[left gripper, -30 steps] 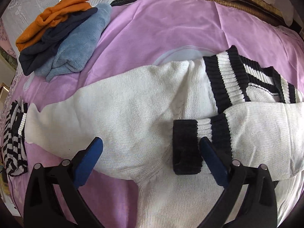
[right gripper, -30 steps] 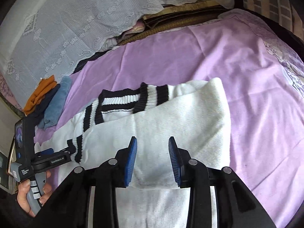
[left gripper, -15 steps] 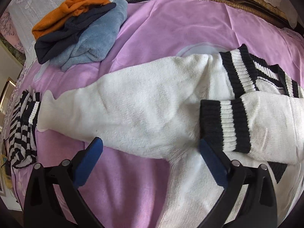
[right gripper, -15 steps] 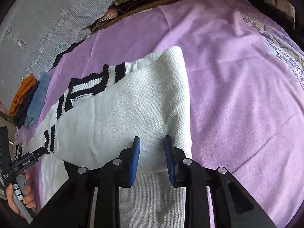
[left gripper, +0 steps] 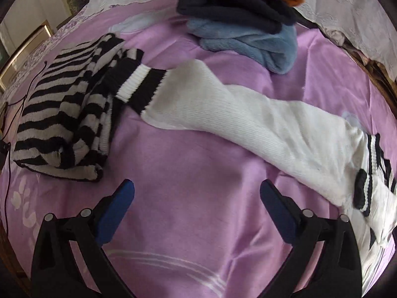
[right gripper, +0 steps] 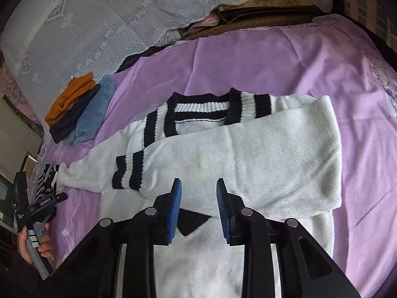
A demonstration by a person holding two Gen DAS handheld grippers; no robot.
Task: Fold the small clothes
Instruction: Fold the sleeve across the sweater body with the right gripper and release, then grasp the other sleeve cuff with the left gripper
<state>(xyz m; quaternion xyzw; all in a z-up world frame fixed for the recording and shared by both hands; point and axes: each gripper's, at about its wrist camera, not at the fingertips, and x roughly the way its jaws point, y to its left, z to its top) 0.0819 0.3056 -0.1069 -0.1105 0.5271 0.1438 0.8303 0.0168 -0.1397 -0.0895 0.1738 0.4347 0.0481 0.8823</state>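
A white knit sweater point(right gripper: 260, 154) with black-striped collar and cuffs lies on the purple bedspread point(right gripper: 248, 59). Its right sleeve is folded across the chest, its cuff point(right gripper: 129, 173) at left. The other sleeve point(left gripper: 235, 114) stretches out flat, its black-and-white cuff point(left gripper: 139, 87) resting by a striped garment. My left gripper point(left gripper: 197, 193) is open and empty, above bare bedspread point(left gripper: 186, 173) below that sleeve. It also shows in the right wrist view point(right gripper: 59, 197). My right gripper point(right gripper: 198, 193) is open with a narrow gap, empty, over the sweater's lower body.
A black-and-white striped garment point(left gripper: 62, 114) lies crumpled at left. A folded stack of orange, navy and blue clothes point(left gripper: 243, 17) sits at the back, also in the right wrist view point(right gripper: 79, 109). A white lace cover point(right gripper: 111, 17) and bedding edge lie behind.
My left gripper has swung left, away from the folded cuff to the outstretched sleeve's end. My right gripper pulled back a little and stays open over the sweater.
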